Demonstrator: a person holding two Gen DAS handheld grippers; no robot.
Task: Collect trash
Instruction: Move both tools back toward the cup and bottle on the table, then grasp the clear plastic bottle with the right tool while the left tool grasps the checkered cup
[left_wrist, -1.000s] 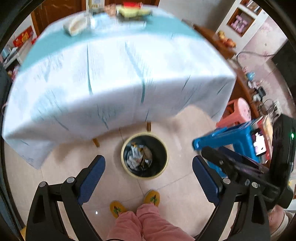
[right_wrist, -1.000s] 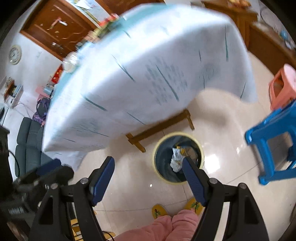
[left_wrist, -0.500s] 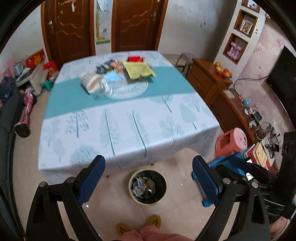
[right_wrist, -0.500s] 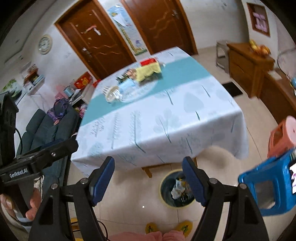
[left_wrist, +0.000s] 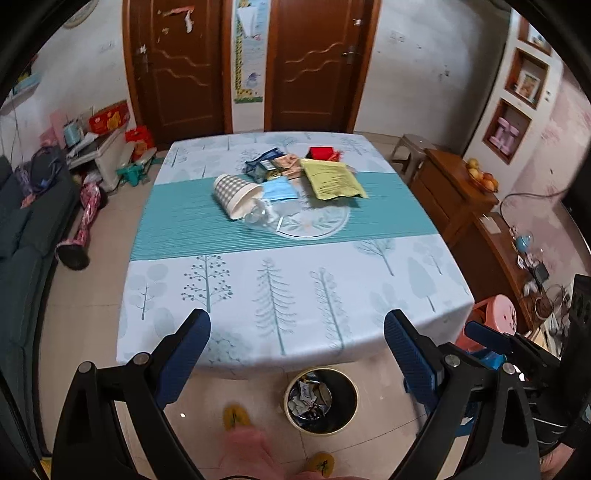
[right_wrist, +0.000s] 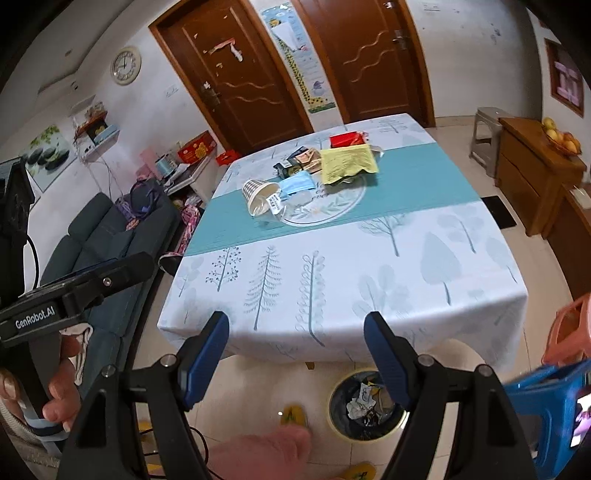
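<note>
Left wrist view shows the left tool (left_wrist: 297, 330) spread wide with nothing between its blue pads, held back from the near edge of the tabletop (left_wrist: 295, 288); the right tool (right_wrist: 295, 332) is likewise wide open and empty, in much the same stance. The trash lies well ahead of both, clustered around the tabletop's middle on the teal band: a checked paper cup (left_wrist: 234, 194) tipped on its side with its mouth toward the near right, a crumpled clear plastic bottle (left_wrist: 260, 218) just beside it, a blue face mask (left_wrist: 282, 190), a yellow-green packet (left_wrist: 332, 179) and some smaller wrappers behind. Directly below the near edge, on the floor, stands the trash bin (left_wrist: 320, 400), already holding scraps. Neither tool looks clearly nearer; the cup sits left of centre, which probably favours the left one, reaching forward across the cloth.
</note>
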